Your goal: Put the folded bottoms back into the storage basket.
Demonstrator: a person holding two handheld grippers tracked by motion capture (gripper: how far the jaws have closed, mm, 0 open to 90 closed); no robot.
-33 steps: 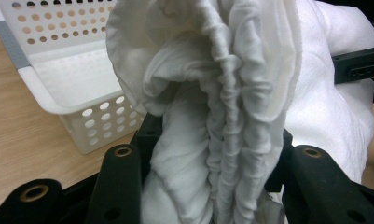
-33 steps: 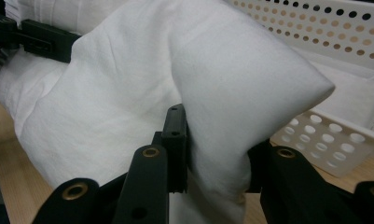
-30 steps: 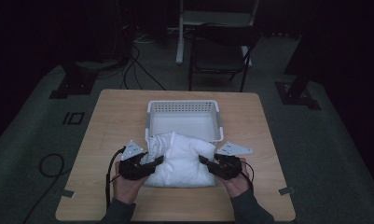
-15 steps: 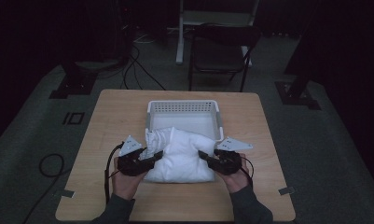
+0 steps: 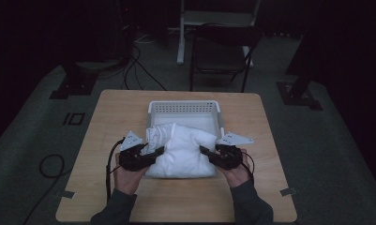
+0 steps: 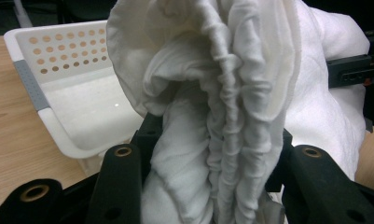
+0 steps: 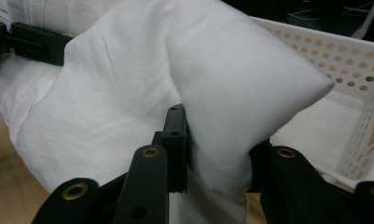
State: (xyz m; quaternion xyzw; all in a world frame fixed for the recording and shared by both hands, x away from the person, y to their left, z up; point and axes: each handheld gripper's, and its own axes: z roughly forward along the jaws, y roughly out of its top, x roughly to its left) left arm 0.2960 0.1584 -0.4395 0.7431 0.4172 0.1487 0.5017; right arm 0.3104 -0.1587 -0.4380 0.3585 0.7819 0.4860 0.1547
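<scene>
pillow (image 5: 183, 150): white, soft, bunched | pinched by both tongs | possibly lifted

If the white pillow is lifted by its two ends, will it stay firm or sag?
The white pillow probably sags in the middle: it bunches into folds where the left hand-held gripper pinches it. It looks light and puffy. The cloth seems unlikely to slip; the right hand-held gripper also clamps it.

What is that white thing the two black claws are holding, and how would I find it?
Start at the wooden table and find the white perforated basket at its middle. Just in front of it, overlapping its near edge, lies a soft white pillow, pinched at its left end by the left gripper and at its right end by the right gripper. It is the one soft, puffy thing there.
</scene>
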